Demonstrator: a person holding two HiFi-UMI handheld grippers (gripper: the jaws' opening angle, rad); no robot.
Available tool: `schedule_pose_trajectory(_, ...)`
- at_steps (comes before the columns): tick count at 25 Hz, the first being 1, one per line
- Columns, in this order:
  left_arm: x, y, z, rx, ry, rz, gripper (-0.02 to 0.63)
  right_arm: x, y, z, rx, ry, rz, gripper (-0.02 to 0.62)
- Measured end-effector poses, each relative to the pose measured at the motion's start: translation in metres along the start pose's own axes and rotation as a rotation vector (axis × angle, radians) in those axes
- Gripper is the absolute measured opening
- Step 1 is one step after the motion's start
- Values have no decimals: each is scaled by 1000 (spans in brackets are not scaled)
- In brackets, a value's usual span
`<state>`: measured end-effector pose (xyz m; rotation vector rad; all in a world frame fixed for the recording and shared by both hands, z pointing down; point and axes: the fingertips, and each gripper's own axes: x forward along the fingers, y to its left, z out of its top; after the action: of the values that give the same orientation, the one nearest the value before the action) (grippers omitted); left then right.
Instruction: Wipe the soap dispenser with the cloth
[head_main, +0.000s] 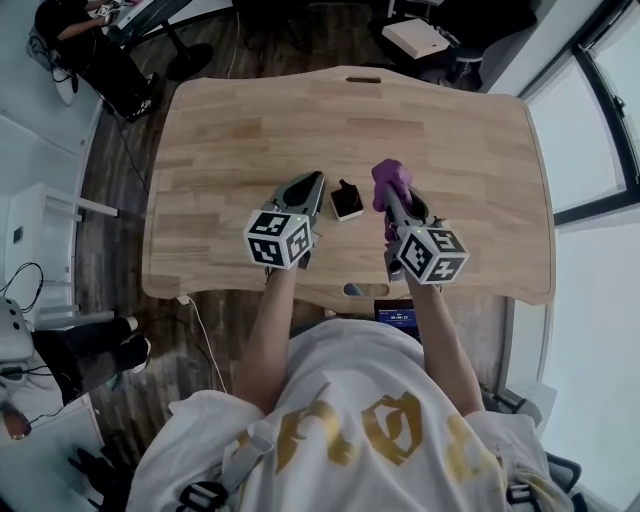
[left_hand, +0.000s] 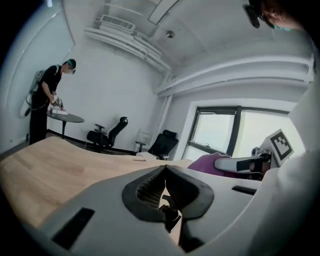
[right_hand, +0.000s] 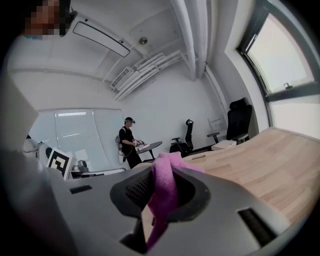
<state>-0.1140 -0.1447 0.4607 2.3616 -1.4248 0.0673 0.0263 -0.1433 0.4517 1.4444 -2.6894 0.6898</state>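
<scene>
The soap dispenser (head_main: 346, 202), small, black and white, stands on the wooden table (head_main: 470, 130) between my two grippers. My left gripper (head_main: 316, 181) hovers just left of it with its jaws shut and nothing in them. In the left gripper view the fingertips (left_hand: 165, 169) meet, and the dispenser's dark top (left_hand: 171, 216) shows through the gap below them. My right gripper (head_main: 392, 196) is to the right of the dispenser, shut on a purple cloth (head_main: 388, 175). The cloth (right_hand: 164, 192) hangs pinched between its pads (right_hand: 137, 192). The cloth (left_hand: 206, 162) also shows in the left gripper view.
The table's front edge with a slot handle (head_main: 356, 290) lies just below the grippers. A person (left_hand: 47, 100) works at a small round table (right_hand: 149, 145) across the room. Office chairs (left_hand: 107, 135) stand by the wall, and a white box (head_main: 415, 38) lies beyond the table.
</scene>
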Motion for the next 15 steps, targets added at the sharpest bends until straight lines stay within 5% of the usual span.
schedule_pose_trajectory(5, -21, -18, -9, -16, 8, 0, 9, -22, 12, -6, -87, 0, -50, 52)
schedule_pose_trajectory(11, -42, -25, -10, 59, -6, 76, 9, -37, 23, -10, -144, -1, -65, 52)
schedule_pose_trajectory(15, -50, -44, -4, 71, -65, 6, 9, -47, 34, -12, -160, -19, -47, 52)
